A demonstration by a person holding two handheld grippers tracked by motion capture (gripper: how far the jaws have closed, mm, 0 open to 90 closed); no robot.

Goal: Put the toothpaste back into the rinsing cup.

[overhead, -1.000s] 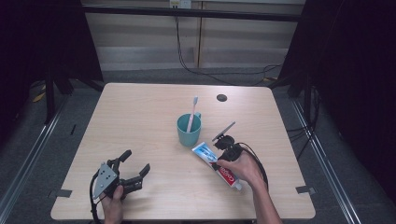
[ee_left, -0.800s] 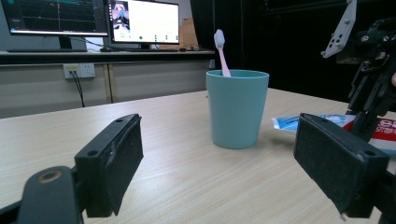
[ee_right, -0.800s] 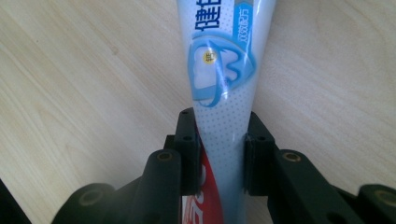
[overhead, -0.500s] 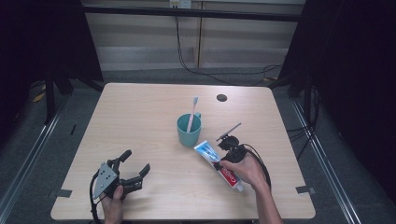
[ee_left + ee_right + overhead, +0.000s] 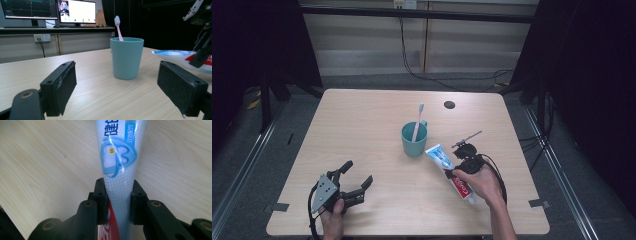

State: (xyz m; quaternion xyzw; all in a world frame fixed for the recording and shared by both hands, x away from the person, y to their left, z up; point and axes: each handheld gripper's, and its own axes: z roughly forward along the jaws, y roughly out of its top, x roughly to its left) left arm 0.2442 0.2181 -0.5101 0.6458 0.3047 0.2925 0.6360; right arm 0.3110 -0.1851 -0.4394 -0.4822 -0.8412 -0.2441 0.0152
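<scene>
A teal cup (image 5: 414, 139) (image 5: 126, 58) stands upright near the table's middle with a pink toothbrush (image 5: 417, 121) (image 5: 118, 28) leaning in it. My right gripper (image 5: 460, 167) (image 5: 118, 201) is shut on a white, blue and red toothpaste tube (image 5: 448, 166) (image 5: 120, 160) (image 5: 180, 56), just right of the cup, its flat end pointing at the cup. My left gripper (image 5: 354, 181) (image 5: 125, 96) rests near the front left edge, open, nothing between its pads, facing the cup.
A dark round hole (image 5: 449, 105) sits in the tabletop (image 5: 377, 110) at the back right. Monitors (image 5: 50, 10) stand on a desk beyond the table. Cables trail on the floor behind.
My right gripper has carried the toothpaste tube slightly up and away from the front edge. The left gripper, cup and toothbrush have stayed put.
</scene>
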